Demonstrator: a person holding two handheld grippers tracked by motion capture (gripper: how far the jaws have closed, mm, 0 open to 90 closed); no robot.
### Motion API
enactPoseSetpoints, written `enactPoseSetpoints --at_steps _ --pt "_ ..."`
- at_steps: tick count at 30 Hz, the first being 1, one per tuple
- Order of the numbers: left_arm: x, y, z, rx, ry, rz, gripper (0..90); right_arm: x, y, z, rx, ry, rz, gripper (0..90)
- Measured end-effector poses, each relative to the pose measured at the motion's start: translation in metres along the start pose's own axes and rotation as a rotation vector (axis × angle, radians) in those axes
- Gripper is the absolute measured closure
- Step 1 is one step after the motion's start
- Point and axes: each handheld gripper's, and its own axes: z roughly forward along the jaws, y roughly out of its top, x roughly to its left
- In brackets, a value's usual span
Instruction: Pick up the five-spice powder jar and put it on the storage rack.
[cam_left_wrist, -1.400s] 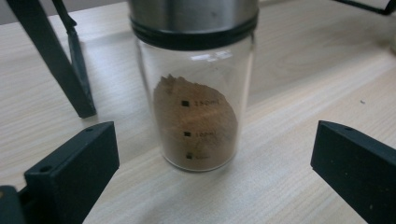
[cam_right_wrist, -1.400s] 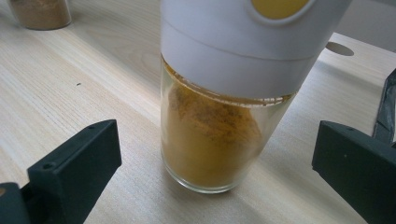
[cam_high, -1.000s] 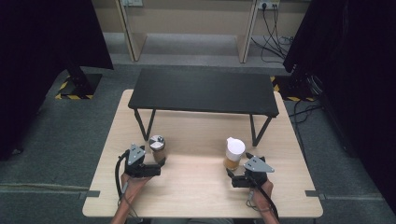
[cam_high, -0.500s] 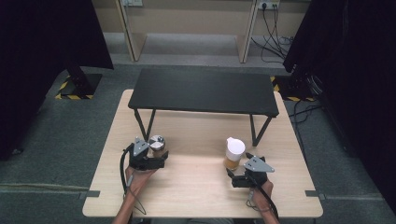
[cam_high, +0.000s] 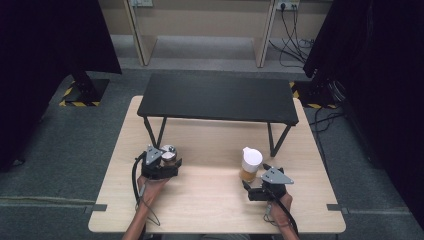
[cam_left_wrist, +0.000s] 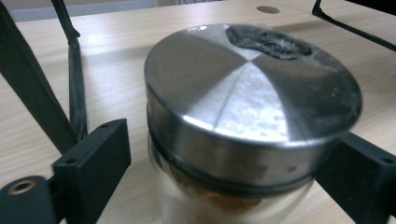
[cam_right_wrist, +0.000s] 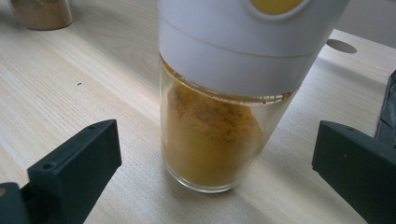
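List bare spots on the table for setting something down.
Free: the strip between the metal-lidded jar and the white-lidded jar, and the near edge between both forearms. The black riser top is bare. Crowded: around each jar, gripper jaws flanking.

You are working in a lab-style recording space, not a home or kitchen. Your light wooden table (cam_high: 215, 210) stands on grey carpet tiles (cam_high: 60, 150), hemmed in by black curtains (cam_high: 45, 45) on both sides. Yellow-and-black hazard tape (cam_high: 75, 97) marks the stand bases on the floor, and cables (cam_high: 292, 30) hang from wall sockets (cam_high: 282, 6) behind. A small black bench (cam_high: 217, 97) sits on the table.
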Motion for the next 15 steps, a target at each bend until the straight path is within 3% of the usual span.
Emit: enactPoseSetpoints --at_steps 15 --pt "-0.0016 0.0005 0.0046 -0.001 -0.001 0.014 28.9 0.0002 0.0003 0.0 0.002 0.001 -0.004 1.2"
